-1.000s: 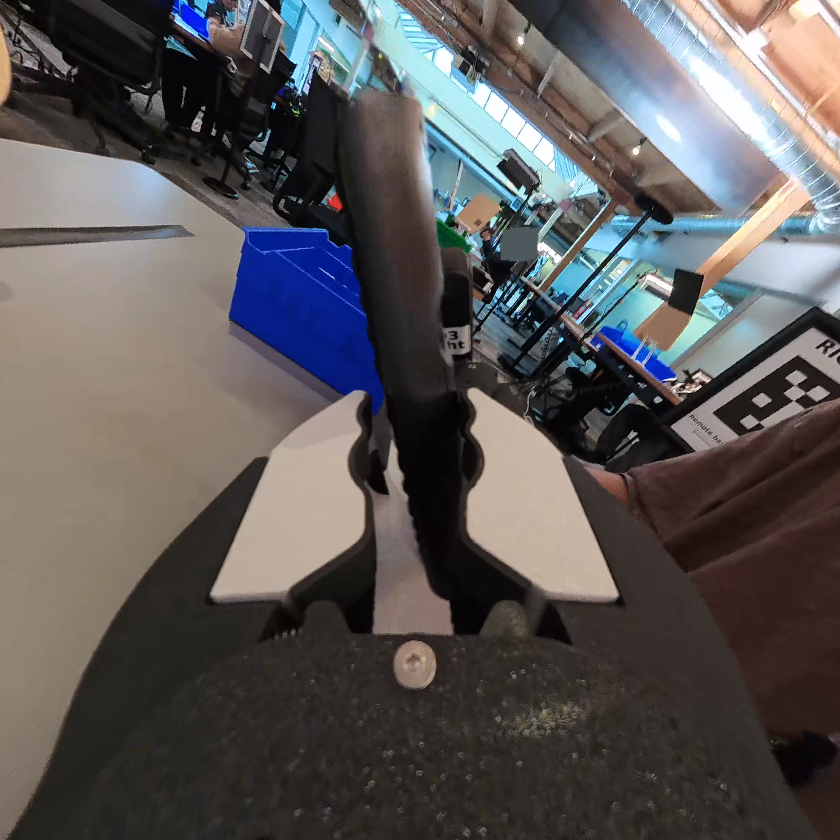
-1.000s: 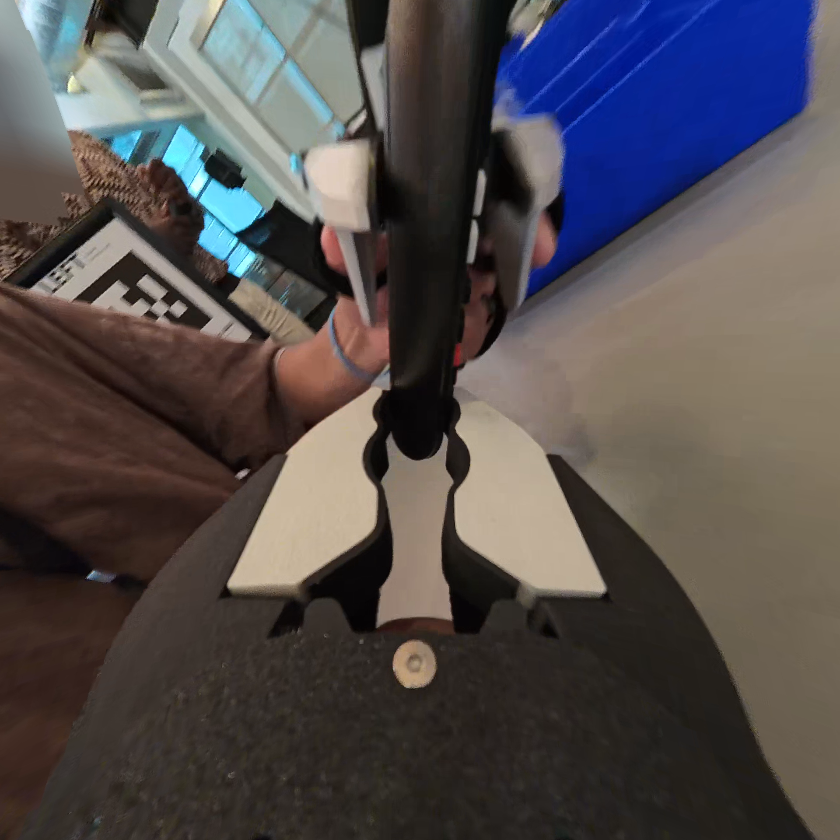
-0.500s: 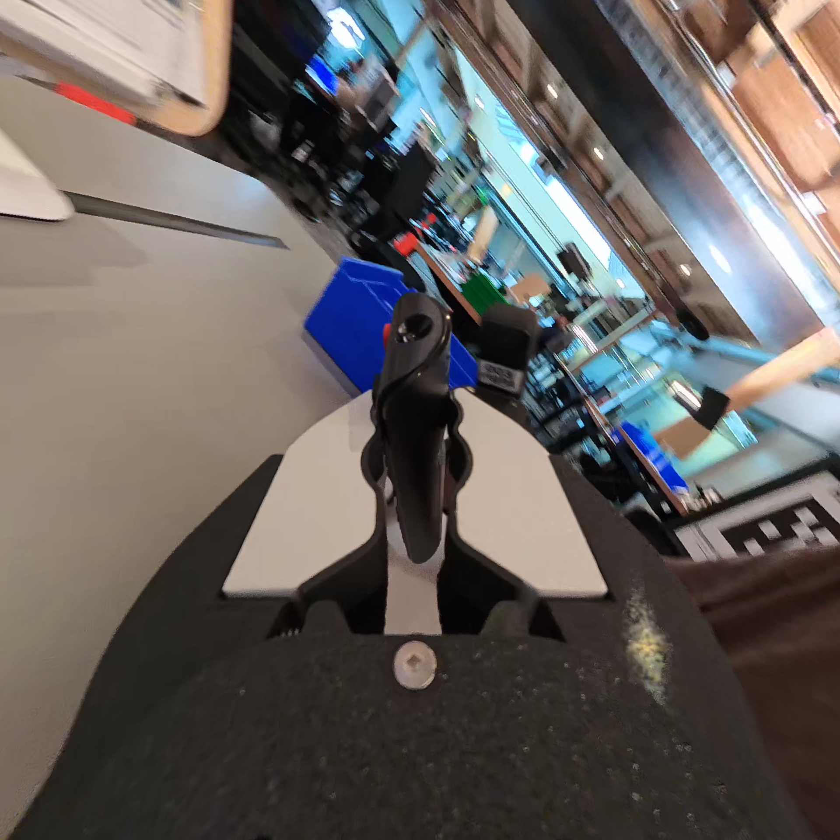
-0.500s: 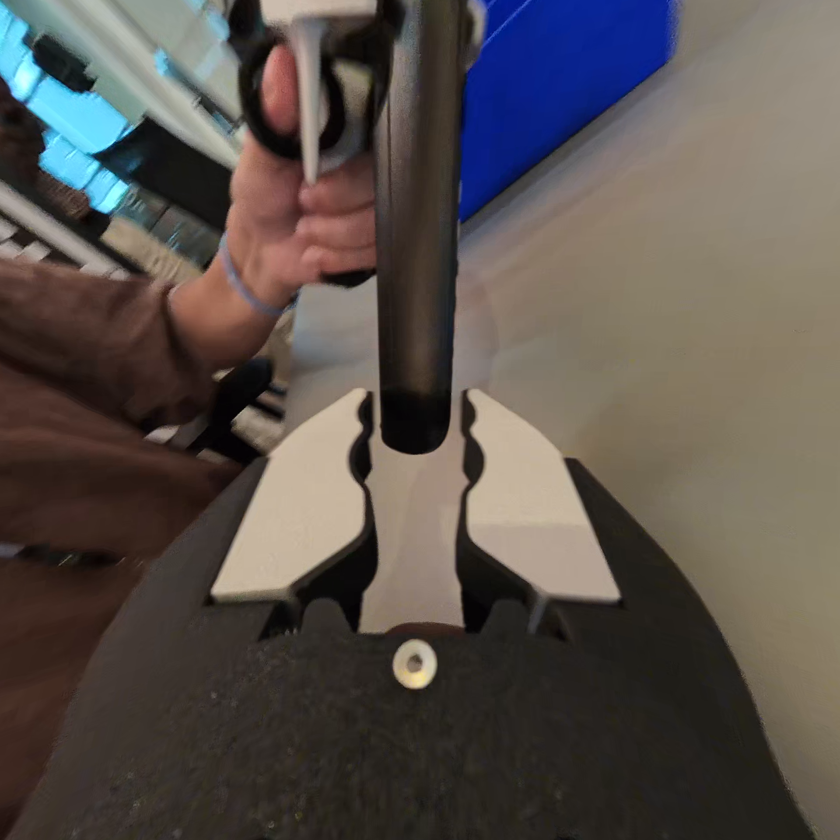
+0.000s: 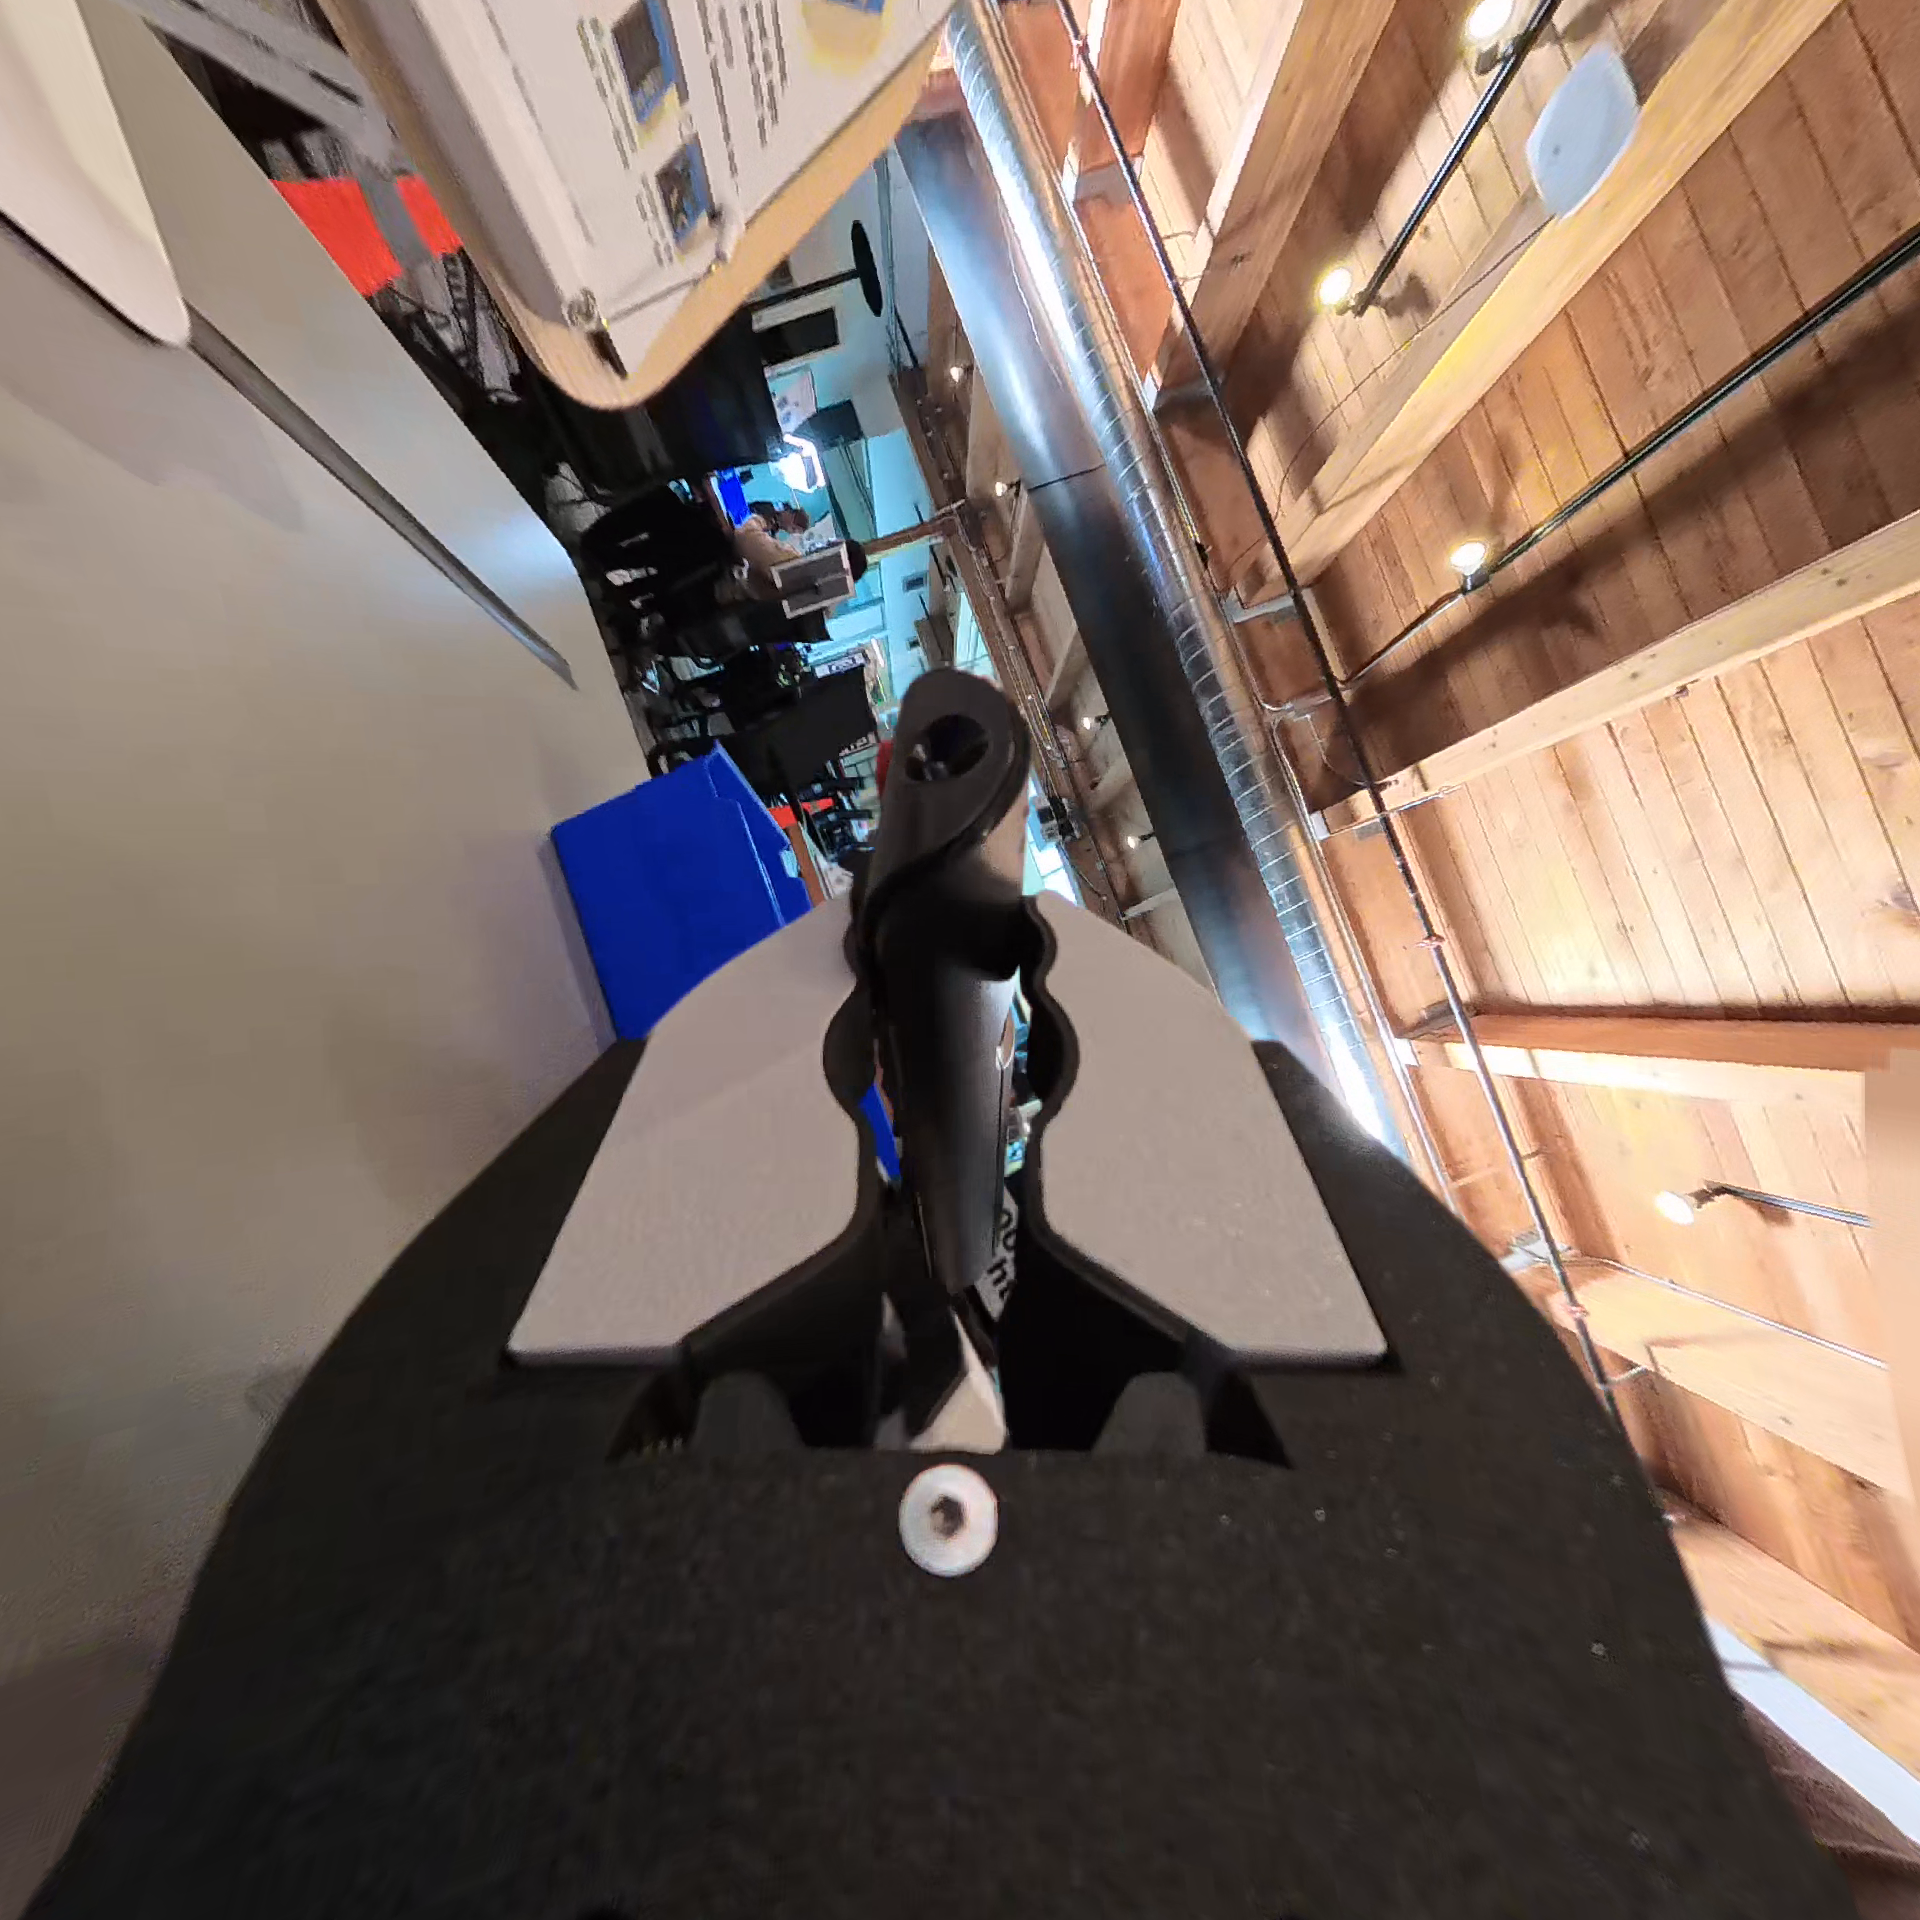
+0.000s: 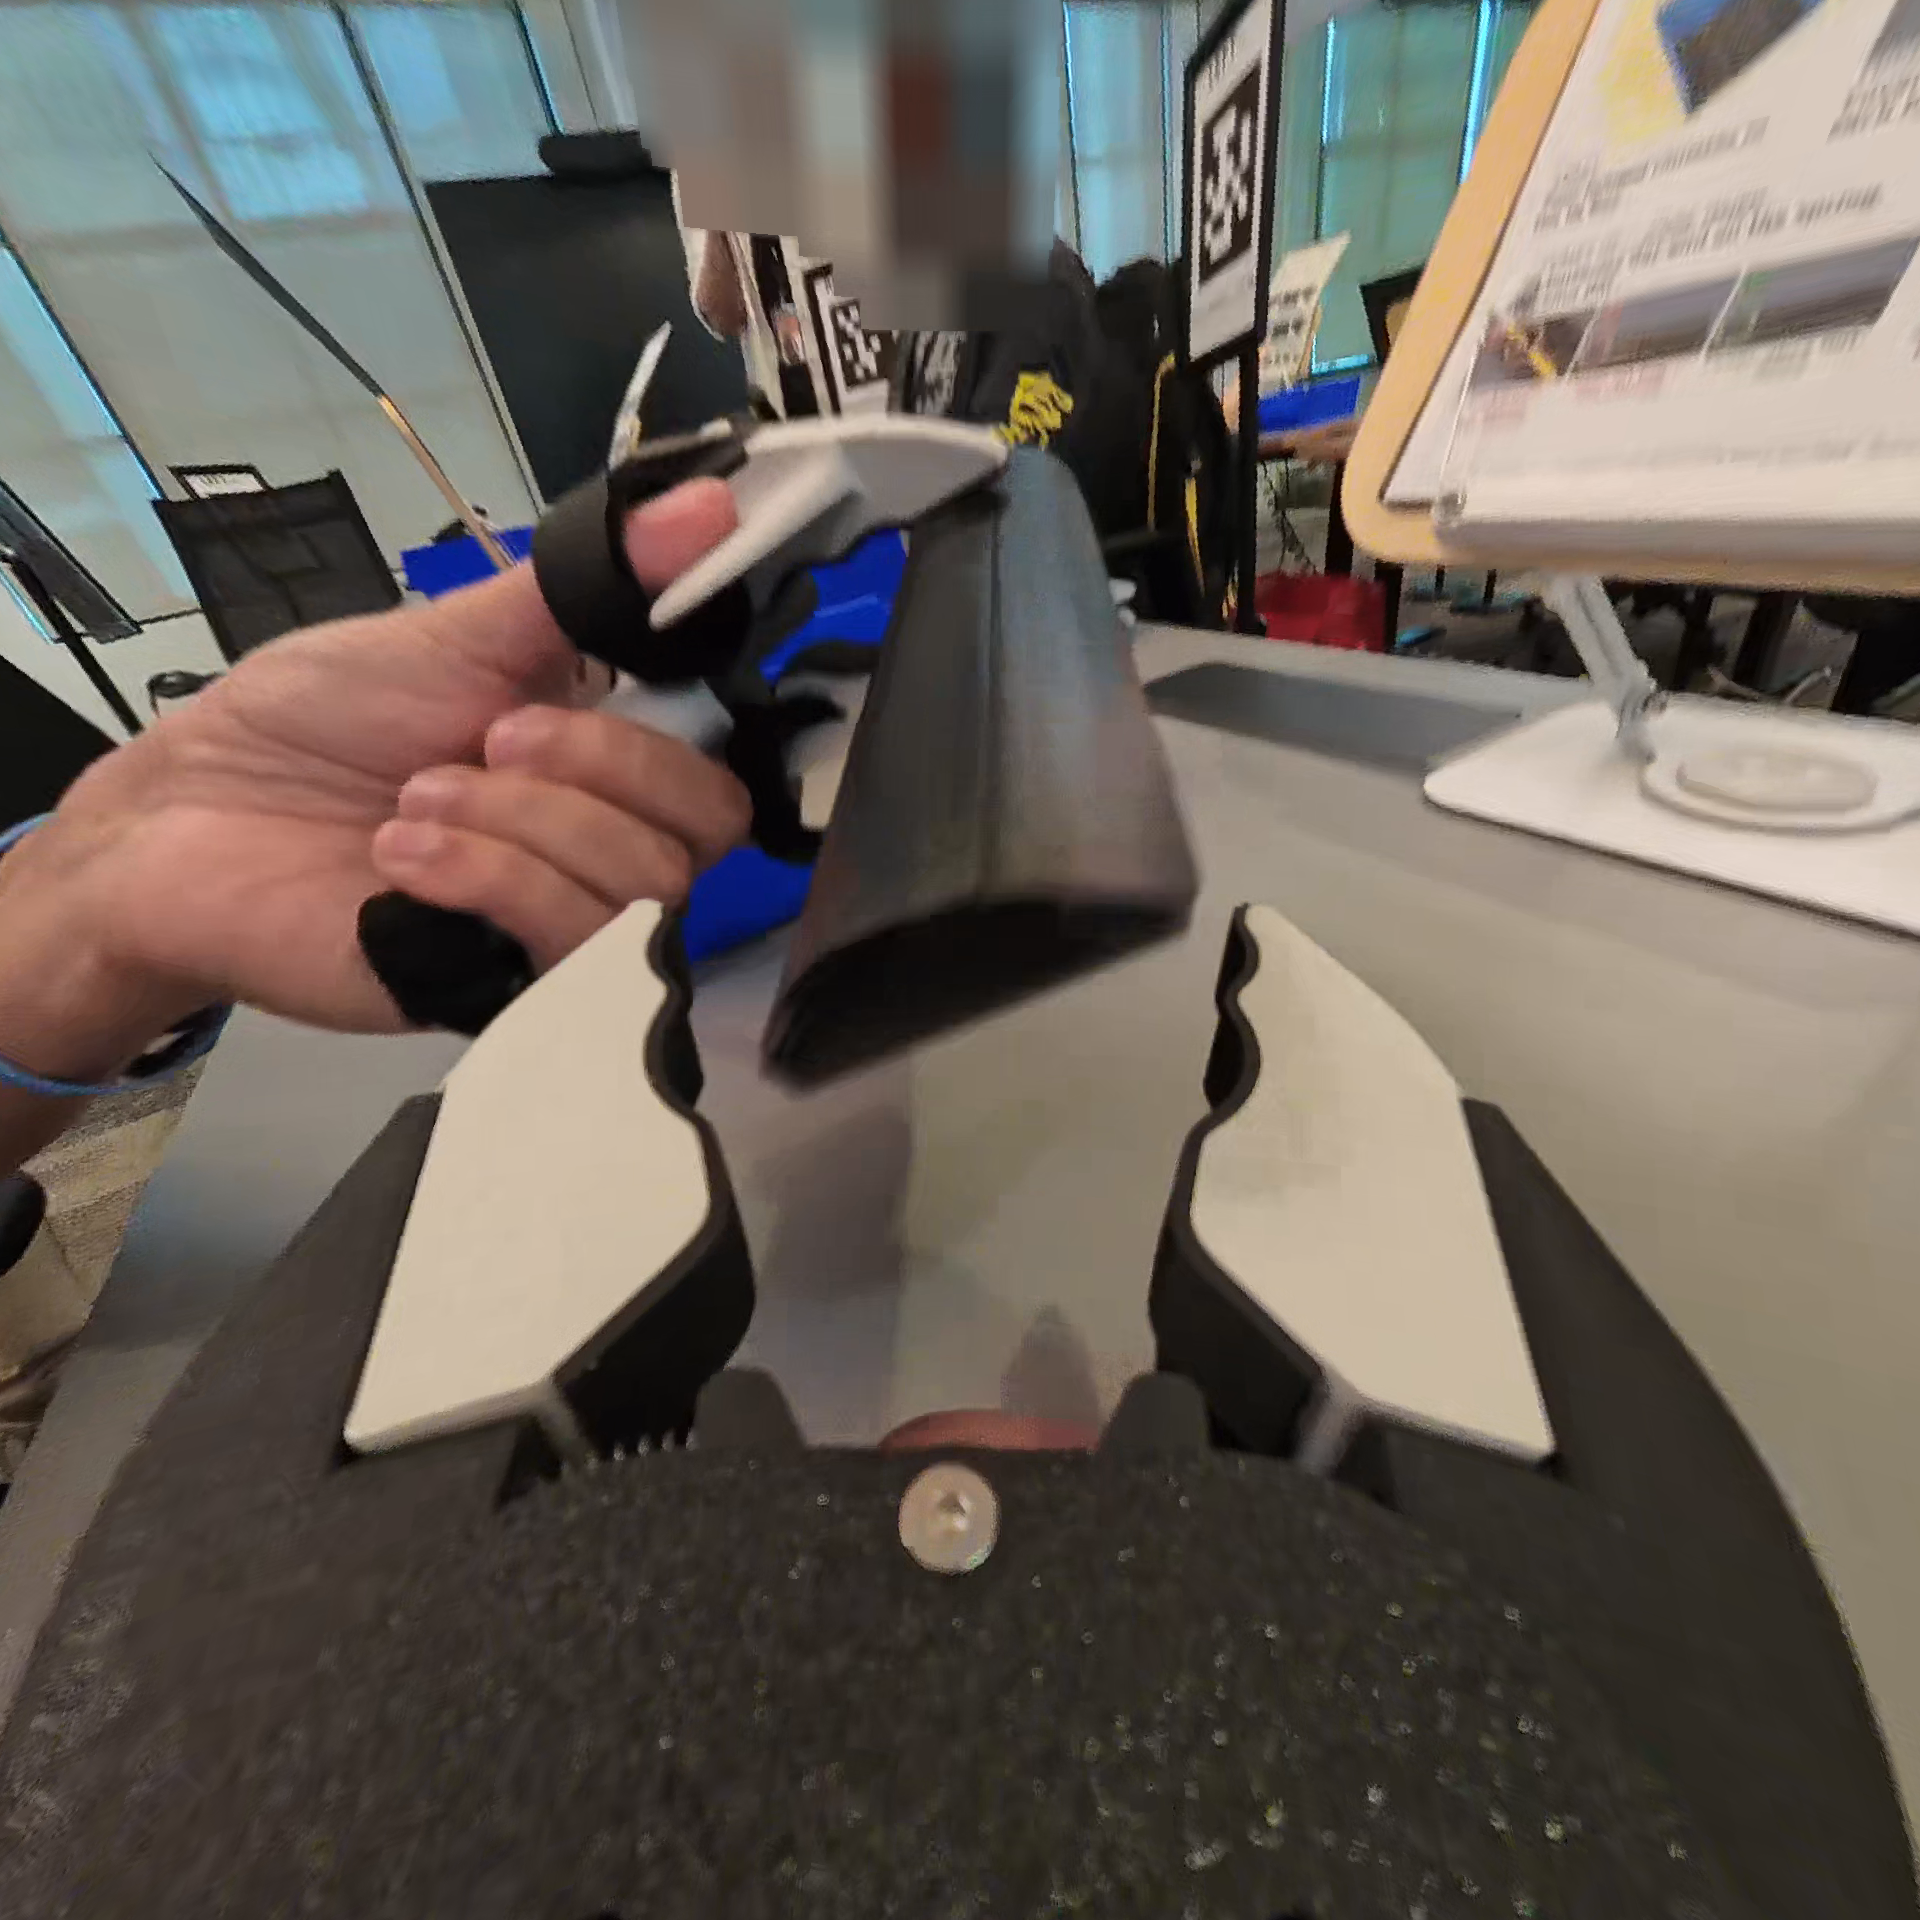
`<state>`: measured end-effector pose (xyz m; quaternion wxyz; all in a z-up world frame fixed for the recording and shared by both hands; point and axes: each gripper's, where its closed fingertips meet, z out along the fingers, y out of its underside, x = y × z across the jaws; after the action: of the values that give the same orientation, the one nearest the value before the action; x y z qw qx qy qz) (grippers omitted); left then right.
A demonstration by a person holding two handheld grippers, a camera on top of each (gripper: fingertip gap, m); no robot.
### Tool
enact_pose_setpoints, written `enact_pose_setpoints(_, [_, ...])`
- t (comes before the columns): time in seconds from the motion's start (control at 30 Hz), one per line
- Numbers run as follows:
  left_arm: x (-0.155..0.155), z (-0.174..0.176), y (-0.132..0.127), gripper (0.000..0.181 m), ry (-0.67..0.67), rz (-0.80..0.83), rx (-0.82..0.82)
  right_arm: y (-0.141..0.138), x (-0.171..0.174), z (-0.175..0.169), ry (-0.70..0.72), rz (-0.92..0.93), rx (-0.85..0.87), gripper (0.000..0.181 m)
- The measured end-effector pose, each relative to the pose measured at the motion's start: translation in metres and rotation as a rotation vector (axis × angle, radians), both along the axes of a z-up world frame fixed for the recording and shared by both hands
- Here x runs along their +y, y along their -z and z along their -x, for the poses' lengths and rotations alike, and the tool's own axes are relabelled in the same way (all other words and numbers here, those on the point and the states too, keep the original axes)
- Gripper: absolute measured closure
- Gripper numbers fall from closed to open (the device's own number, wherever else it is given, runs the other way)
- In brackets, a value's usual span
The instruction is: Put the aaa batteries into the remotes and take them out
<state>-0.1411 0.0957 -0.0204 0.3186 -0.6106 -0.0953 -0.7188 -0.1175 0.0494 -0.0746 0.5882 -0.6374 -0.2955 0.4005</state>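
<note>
**Print in view, little of it legible**

A white printed sheet with small colour photos (image 6: 1683, 260) lies on a tan-edged board on a white stand; its lines are too blurred to read, and too small in the left wrist view (image 5: 675, 125). A black-framed sign (image 6: 1231, 177) carries a black-and-white square-pattern marker, and smaller markers (image 6: 862, 353) stand behind. A white label (image 5: 1003, 1247) shows behind the slim black remote (image 5: 951, 1039), mostly hidden.
</note>
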Motion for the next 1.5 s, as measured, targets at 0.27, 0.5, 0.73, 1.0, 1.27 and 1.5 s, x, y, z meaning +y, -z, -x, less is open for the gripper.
enact_pose_setpoints(0.27, [-0.006, -0.014, 0.005, 0.157, 0.039, 0.136, -0.170, -0.057, 0.004, -0.006, -0.045, -0.225, 0.236, 0.100])
enact_pose_setpoints(0.5, [-0.016, -0.023, 0.003, 0.156, 0.117, 0.128, -0.213, -0.073, 0.004, -0.020, -0.076, -0.281, 0.266, 0.108])
enact_pose_setpoints(0.73, [-0.048, -0.031, 0.018, 0.137, 0.354, -0.097, -0.068, -0.093, 0.008, -0.041, -0.163, -0.133, 0.335, 0.118])
enact_pose_setpoints(1.0, [-0.068, -0.027, 0.032, 0.142, 0.529, -0.222, 0.024, -0.106, 0.003, -0.043, -0.258, -0.026, 0.402, 0.127])
enact_pose_setpoints(1.27, [-0.072, -0.032, 0.028, 0.158, 0.520, -0.196, 0.010, -0.102, 0.006, -0.047, -0.277, -0.011, 0.464, 0.134])
enact_pose_setpoints(1.5, [-0.084, -0.033, 0.002, 0.159, 0.638, 0.004, -0.199, -0.090, -0.018, -0.044, -0.332, -0.238, 0.309, 0.116])
